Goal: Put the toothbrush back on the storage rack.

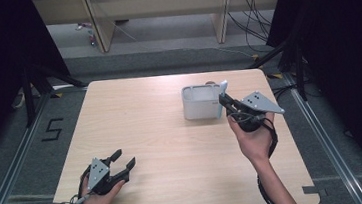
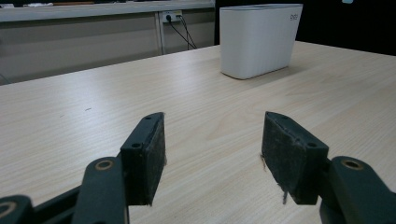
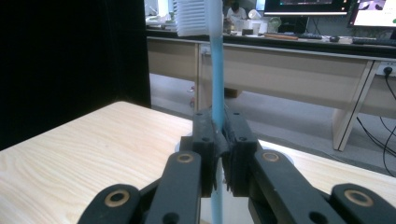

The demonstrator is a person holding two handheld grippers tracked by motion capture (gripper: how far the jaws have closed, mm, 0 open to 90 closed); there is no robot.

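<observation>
A light blue toothbrush [image 3: 216, 70] with white bristles stands upright between my right gripper's [image 3: 219, 149] jaws, which are shut on its handle. From above, that gripper [image 1: 225, 100] holds the toothbrush [image 1: 221, 100] at the right rim of a white rectangular holder [image 1: 196, 103] on the table's far right half. The holder [image 2: 259, 39] stands well ahead of my left gripper [image 2: 212, 149]. The left gripper [image 1: 124, 158] rests near the table's front left, open, with bare tabletop between its pads.
The pale wooden table [image 1: 163, 149] has rounded corners and a front edge close to the person's forearms. Black curtains flank both sides. Wooden benches [image 1: 160, 13] and cables lie beyond the far edge.
</observation>
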